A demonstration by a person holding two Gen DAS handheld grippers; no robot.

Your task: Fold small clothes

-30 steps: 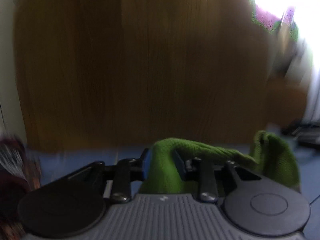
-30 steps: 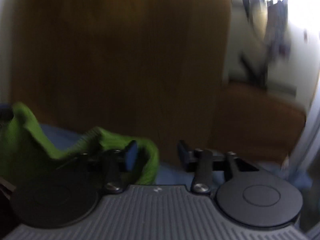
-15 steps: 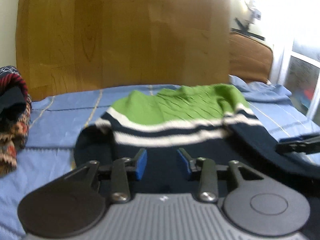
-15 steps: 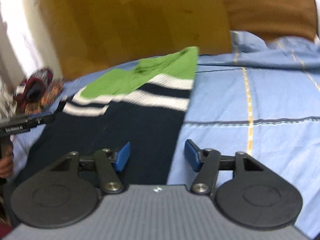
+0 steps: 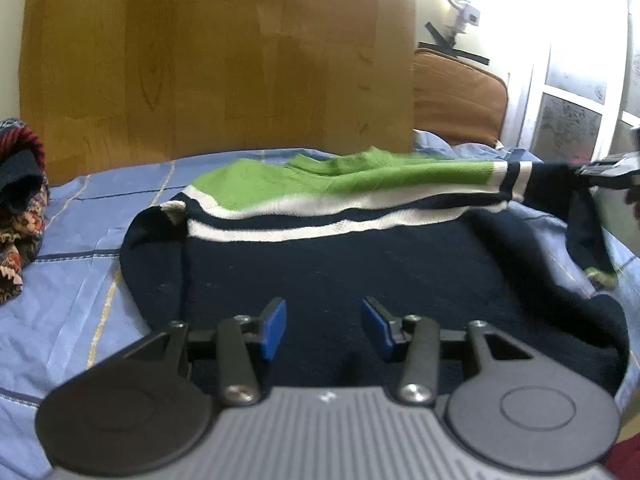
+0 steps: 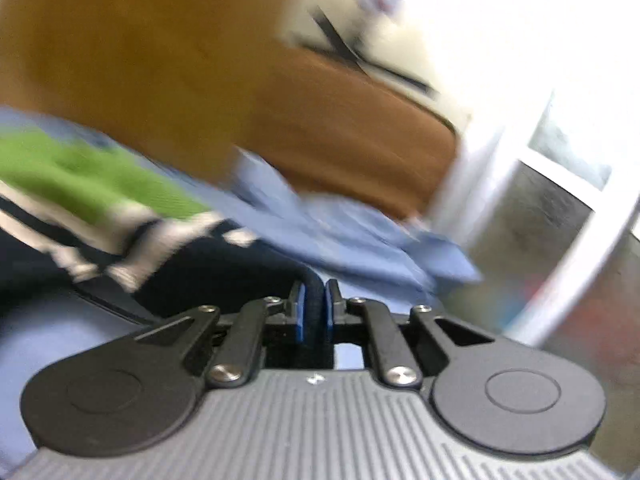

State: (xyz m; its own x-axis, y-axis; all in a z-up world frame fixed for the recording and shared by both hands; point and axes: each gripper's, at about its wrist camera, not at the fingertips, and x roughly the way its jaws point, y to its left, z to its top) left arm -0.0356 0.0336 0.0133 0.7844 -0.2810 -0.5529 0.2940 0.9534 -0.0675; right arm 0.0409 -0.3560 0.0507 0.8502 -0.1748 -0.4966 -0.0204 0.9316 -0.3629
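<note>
A knitted sweater (image 5: 360, 264), navy with white stripes and a green top, lies spread on the blue bed sheet (image 5: 80, 240). My left gripper (image 5: 323, 326) hovers over its navy hem; its jaws are opening and nothing is pinched between the blue pads. In the left wrist view the right gripper (image 5: 608, 168) shows at the far right, drawing the navy sleeve (image 5: 552, 188) out sideways. In the blurred right wrist view my right gripper (image 6: 313, 312) is closing, its pads pressed on a fold of the dark sleeve (image 6: 240, 272).
A pile of patterned clothes (image 5: 18, 208) sits at the left edge of the bed. A wooden headboard (image 5: 216, 60) and a brown cushion (image 5: 456, 96) stand behind. A white-framed glass door (image 5: 568, 120) is at the right.
The green top, held up a second ago, now lies flat on the sheet. The left jaws have spread wider. The right jaws closed on the navy sleeve and pulled it to the right.
</note>
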